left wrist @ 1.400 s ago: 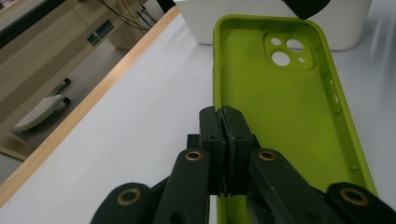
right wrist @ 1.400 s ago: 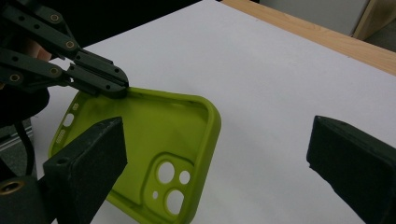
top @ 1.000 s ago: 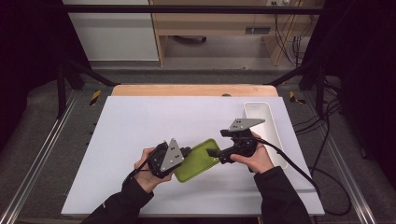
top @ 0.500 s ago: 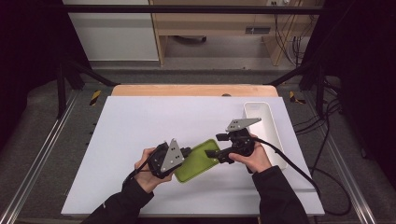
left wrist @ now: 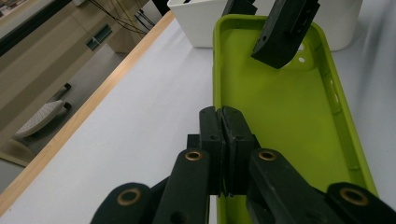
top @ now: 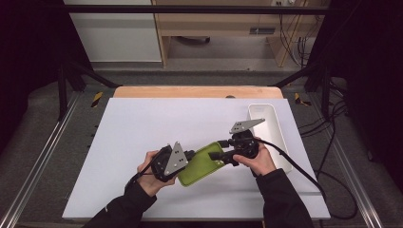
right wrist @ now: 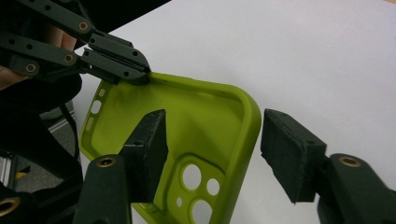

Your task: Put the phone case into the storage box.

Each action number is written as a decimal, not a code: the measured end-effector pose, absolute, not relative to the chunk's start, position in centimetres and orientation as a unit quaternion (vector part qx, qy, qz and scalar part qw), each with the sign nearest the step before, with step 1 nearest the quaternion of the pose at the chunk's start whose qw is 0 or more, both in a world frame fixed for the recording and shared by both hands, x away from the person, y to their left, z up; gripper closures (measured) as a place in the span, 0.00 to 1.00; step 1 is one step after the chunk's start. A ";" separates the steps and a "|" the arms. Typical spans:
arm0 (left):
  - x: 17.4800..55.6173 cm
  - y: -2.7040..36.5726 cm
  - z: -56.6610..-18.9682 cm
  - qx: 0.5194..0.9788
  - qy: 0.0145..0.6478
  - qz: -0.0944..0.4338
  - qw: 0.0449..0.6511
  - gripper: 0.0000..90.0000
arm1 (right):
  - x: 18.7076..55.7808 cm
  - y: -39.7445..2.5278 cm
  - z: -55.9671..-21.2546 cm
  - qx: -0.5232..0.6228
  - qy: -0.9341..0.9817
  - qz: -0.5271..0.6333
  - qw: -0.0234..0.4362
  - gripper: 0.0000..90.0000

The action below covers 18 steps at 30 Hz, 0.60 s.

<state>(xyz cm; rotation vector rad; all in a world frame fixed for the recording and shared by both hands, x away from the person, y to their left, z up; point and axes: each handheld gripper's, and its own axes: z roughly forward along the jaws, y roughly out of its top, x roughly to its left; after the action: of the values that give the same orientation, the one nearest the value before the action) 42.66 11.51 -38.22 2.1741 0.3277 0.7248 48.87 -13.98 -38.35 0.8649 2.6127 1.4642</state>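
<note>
While the left gripper [top: 186, 155] stays clamped on the near-left rim of the soft lime-green silicone phone case [top: 202, 164], the right side is where the change lies. Left gripper view: both black jaws are pressed together on the case's side wall [left wrist: 219, 116], open face of the case up, camera cut-outs at the far end.

The case sits low over the white table sheet [top: 142, 128], near-centre, between the two hands; whether it touches the sheet I cannot tell.

Compared with a second ago, the case has barely shifted, but the right gripper [top: 219, 153] has edged slightly left and nearer, onto the case's far-right end. Right gripper view: its jaws stand apart, one pad [right wrist: 149, 140] inside the case, the other [right wrist: 292, 154] outside the rim, wall between them, no contact yet made.

Judgement: the right gripper is lined up for a second grip on the camera end; closing it would give a two-point hold, for lifting or handing over.

Further right, the white rectangular plastic bin [top: 268, 128] stands just beyond the right hand [top: 259, 161], a likely destination.
</note>
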 end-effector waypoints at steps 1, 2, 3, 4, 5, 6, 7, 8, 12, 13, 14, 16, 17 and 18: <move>42.7 11.5 -38.2 0.861 0.129 0.286 0.401 0.98 | 48.9 -14.0 -38.3 0.278 0.838 0.469 0.011 0.49; 42.7 11.5 -38.3 0.861 0.129 0.287 0.401 0.98 | 48.9 -14.0 -38.3 0.278 0.838 0.469 0.007 0.51; 42.7 11.5 -38.3 0.861 0.129 0.286 0.401 0.98 | 48.9 -14.0 -38.3 0.277 0.838 0.469 0.006 0.52; 42.6 11.5 -38.3 0.861 0.129 0.286 0.401 0.98 | 48.9 -14.1 -38.3 0.277 0.838 0.469 0.003 0.53; 42.6 11.5 -38.3 0.861 0.128 0.286 0.401 0.98 | 48.9 -14.1 -38.2 0.278 0.839 0.469 0.001 0.54; 42.6 11.5 -38.3 0.861 0.128 0.286 0.401 0.98 | 48.9 -14.1 -38.2 0.278 0.839 0.468 -0.001 0.55; 42.6 11.5 -38.3 0.861 0.128 0.287 0.401 0.98 | 48.9 -14.2 -38.2 0.279 0.839 0.467 -0.002 0.56; 42.6 11.5 -38.2 0.861 0.128 0.287 0.401 0.98 | 48.9 -14.2 -38.1 0.280 0.840 0.466 -0.002 0.58; 42.6 11.5 -38.2 0.860 0.127 0.287 0.401 0.98 | 49.0 -14.4 -38.0 0.285 0.838 0.465 -0.008 0.61; 42.6 11.5 -38.2 0.860 0.127 0.287 0.402 0.98 | 49.0 -14.4 -38.0 0.287 0.838 0.464 -0.010 0.63; 42.6 11.5 -38.2 0.860 0.127 0.287 0.402 0.98 | 49.0 -14.4 -37.9 0.289 0.837 0.464 -0.011 0.65; 42.6 11.5 -38.3 0.861 0.126 0.287 0.401 0.98 | 49.1 -14.5 -37.9 0.291 0.837 0.464 -0.014 0.68; 42.6 11.5 -38.3 0.861 0.126 0.287 0.400 0.98 | 49.1 -14.6 -37.8 0.291 0.837 0.464 -0.014 0.69; 42.6 11.5 -38.3 0.862 0.126 0.288 0.399 0.98 | 49.1 -14.6 -37.8 0.293 0.836 0.464 -0.015 0.70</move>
<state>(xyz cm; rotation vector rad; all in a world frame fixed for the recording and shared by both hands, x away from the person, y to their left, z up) 42.60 11.45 -38.32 2.1809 0.3178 0.7291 49.14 -14.59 -37.82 0.9284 2.6522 1.4701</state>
